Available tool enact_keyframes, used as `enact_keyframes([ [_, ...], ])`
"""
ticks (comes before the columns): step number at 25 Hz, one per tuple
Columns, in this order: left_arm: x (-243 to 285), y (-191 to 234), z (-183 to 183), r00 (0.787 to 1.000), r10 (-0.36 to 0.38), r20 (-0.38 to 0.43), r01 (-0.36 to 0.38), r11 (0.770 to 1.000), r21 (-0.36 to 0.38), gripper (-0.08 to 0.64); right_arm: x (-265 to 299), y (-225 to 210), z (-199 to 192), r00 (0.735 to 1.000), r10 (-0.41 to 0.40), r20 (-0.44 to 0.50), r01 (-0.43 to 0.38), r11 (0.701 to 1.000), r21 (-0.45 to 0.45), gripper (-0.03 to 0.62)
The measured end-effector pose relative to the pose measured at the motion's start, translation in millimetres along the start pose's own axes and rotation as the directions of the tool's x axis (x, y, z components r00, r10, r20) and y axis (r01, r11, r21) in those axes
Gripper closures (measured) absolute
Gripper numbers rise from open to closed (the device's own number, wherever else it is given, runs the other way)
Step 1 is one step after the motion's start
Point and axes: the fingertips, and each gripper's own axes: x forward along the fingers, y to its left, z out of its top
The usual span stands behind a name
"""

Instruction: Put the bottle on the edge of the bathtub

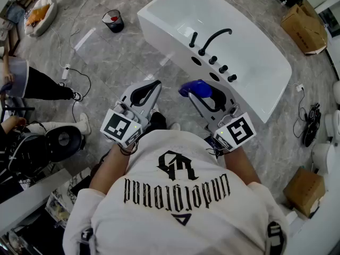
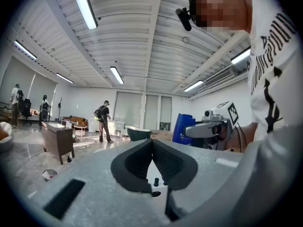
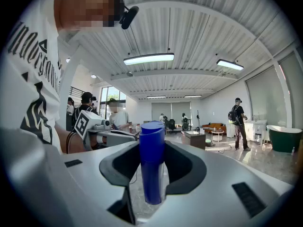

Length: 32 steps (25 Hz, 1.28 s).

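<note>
A blue bottle (image 1: 195, 88) hangs in the air in front of me, and my right gripper (image 1: 197, 94) is shut on it. In the right gripper view the bottle (image 3: 151, 164) stands upright between the two dark pads (image 3: 187, 167), its cap above them. My left gripper (image 1: 154, 86) is level beside it on the left, shut with nothing in it; its pads (image 2: 165, 162) meet at the tips. The white bathtub (image 1: 164, 41) lies just beyond both grippers, with a black faucet (image 1: 213, 37) and knobs on its near rim.
On the floor there is a black bin (image 1: 113, 20) beyond the tub's left end and cardboard boxes at far right (image 1: 304, 28) and near right (image 1: 304, 191). Seated people (image 1: 42, 86) and cables take up the left side. Other people stand far off in the hall (image 2: 103, 119).
</note>
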Motion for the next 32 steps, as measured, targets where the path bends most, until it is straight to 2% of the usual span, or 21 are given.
enact_keyframes([
  [17, 8.8, 50.5, -13.3, 1.000, 0.020, -0.007, -0.020, 0.999, -0.037, 0.545, 42.0, -22.8, -10.5, 1.000, 0.004, -0.015, -0.003, 1.000, 0.030, 0.436],
  [22, 7.7, 84.8, -20.3, 1.000, 0.022, -0.010, -0.023, 0.999, -0.037, 0.545, 75.2, -33.5, -17.2, 1.000, 0.006, -0.025, -0.006, 1.000, 0.026, 0.434],
  [26, 10.6, 107.6, -9.9, 0.999, 0.031, -0.015, -0.032, 0.998, -0.049, 0.545, 94.9, -44.8, -6.0, 1.000, 0.006, -0.021, -0.006, 0.999, 0.032, 0.435],
  [32, 14.7, 164.5, 1.0, 1.000, 0.002, -0.031, -0.003, 0.999, -0.047, 0.545, 149.2, -66.0, 6.0, 0.999, -0.019, -0.032, 0.020, 0.999, 0.028, 0.434],
])
